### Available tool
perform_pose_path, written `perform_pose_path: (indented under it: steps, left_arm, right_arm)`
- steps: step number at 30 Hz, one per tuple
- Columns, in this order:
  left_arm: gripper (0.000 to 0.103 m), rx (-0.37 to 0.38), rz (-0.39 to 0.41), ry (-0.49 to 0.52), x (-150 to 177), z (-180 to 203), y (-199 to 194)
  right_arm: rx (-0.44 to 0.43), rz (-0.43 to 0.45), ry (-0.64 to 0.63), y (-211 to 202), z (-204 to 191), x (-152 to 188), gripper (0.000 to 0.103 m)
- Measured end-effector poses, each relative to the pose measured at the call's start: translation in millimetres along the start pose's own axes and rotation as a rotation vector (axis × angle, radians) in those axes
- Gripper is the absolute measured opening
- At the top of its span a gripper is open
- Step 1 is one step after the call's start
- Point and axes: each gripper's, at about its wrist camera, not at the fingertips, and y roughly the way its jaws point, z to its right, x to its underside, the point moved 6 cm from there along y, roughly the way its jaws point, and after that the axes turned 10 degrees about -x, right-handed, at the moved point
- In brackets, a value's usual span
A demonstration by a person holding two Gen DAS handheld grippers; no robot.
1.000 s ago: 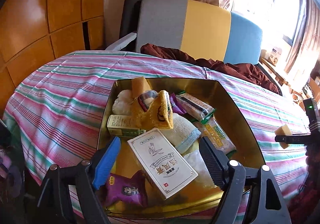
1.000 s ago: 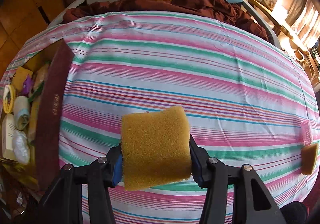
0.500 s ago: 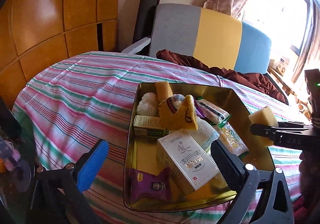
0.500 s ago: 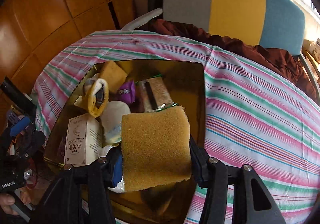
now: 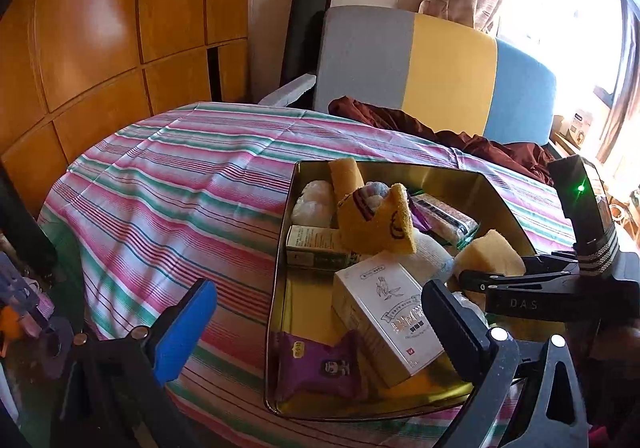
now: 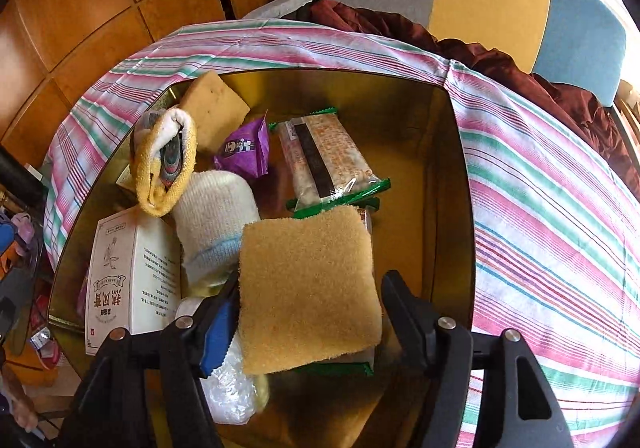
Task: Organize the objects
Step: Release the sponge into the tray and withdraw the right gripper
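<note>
A gold metal box (image 5: 460, 176) (image 6: 444, 184) sits on the striped table and holds a white carton (image 5: 392, 316) (image 6: 132, 268), a yellow sock (image 5: 376, 220) (image 6: 164, 164), purple packets (image 5: 320, 368), a green-edged snack bar (image 6: 328, 160) and a white roll (image 6: 212, 216). My right gripper (image 6: 308, 304) is over the box with a yellow sponge (image 6: 308, 288) (image 5: 488, 252) between its fingers; its jaws have parted and a gap shows at the right finger. My left gripper (image 5: 316, 320) is wide open and empty at the box's near left edge.
A striped cloth (image 5: 192, 184) covers the table. A grey, yellow and blue chair (image 5: 436, 72) with a dark red cloth (image 5: 480, 140) stands behind. Wooden panels (image 5: 100, 36) are at the left. Clutter lies on the floor at far left (image 6: 20, 248).
My right gripper carried the sponge from over the bare cloth leftward to above the box, and its jaws have loosened. My left gripper drew back to the left and opened wider.
</note>
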Motion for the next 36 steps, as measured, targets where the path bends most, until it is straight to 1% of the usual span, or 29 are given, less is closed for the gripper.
perform_pose_path:
  steps: [2, 4, 7, 9, 11, 14, 17, 21, 25, 36]
  left_arm:
    - [0.103, -0.008, -0.005, -0.005, 1, 1, 1]
    - [0.103, -0.027, -0.013, -0.012, 1, 1, 1]
    - [0.103, -0.045, -0.024, -0.03, 2, 0, 3]
    - [0.103, -0.066, -0.027, -0.039, 2, -2, 3]
    - [0.103, -0.084, -0.025, -0.037, 1, -2, 2]
    - [0.103, -0.079, -0.016, -0.041, 1, -3, -1]
    - [0.103, -0.065, -0.002, -0.05, 2, -4, -6]
    - [0.103, -0.061, -0.003, -0.053, 4, -4, -9]
    - [0.103, -0.051, -0.008, -0.053, 7, -4, -13]
    - [0.103, -0.04, 0.005, -0.03, 15, -2, -18]
  right_arm:
    - [-0.008, 0.028, 0.002, -6, -1, 0, 0.074]
    - [0.001, 0.059, 0.002, -13, -3, 1, 0.078]
    - [0.02, 0.108, 0.014, -26, -4, 4, 0.079]
    - [0.048, 0.144, 0.029, -36, -5, 7, 0.079]
    - [0.082, 0.199, 0.044, -48, -6, 10, 0.079]
    - [0.145, 0.269, 0.068, -65, -8, 18, 0.079]
    - [0.191, 0.31, 0.096, -77, -7, 26, 0.079]
    - [0.231, 0.343, 0.125, -87, -4, 35, 0.079]
    - [0.246, 0.338, 0.121, -86, -4, 38, 0.079]
    - [0.256, 0.347, 0.113, -87, -8, 40, 0.079]
